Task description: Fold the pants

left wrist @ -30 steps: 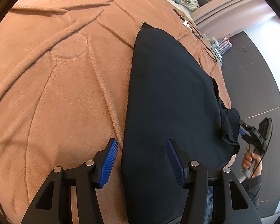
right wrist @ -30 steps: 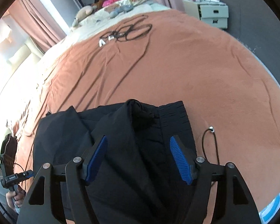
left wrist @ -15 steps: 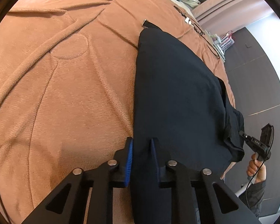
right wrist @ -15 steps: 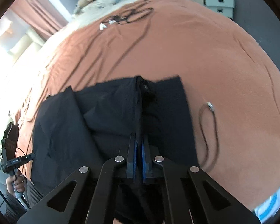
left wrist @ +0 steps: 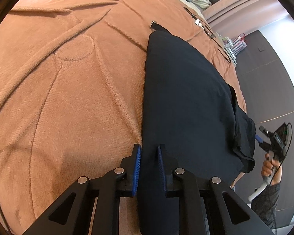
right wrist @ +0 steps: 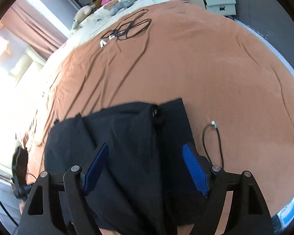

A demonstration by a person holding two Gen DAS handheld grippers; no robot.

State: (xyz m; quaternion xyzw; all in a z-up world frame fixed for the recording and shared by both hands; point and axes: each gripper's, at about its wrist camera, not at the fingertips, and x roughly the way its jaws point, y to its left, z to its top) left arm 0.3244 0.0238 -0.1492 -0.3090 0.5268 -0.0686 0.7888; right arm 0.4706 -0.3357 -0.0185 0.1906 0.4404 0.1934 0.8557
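Dark navy pants (left wrist: 186, 98) lie lengthwise on a brown bedspread (left wrist: 68, 78), folded leg over leg. My left gripper (left wrist: 149, 149) is shut on the near end of the cloth by its left edge, which bunches between the blue pads. In the right wrist view the waistband end of the pants (right wrist: 139, 137) lies rumpled, with a ridge running down its middle. My right gripper (right wrist: 145, 146) hangs over it, its jaws opening wide, with cloth under the gap and neither pad pressing on it. The right gripper (left wrist: 264, 139) also shows past the pants' far end, held in a hand (left wrist: 268, 166).
A tangle of black cables (right wrist: 129, 29) lies far up the bed. A short black cable with a white plug (right wrist: 213, 137) sits right of the waistband. Pillows and soft toys (right wrist: 115, 4) are at the head. A white drawer unit (right wrist: 219, 0) stands on the floor beyond.
My left gripper closed on the pants' edge and has held still since. My right gripper pinched the waistband ridge half a second ago, then let go, spread wide and drew back a little.
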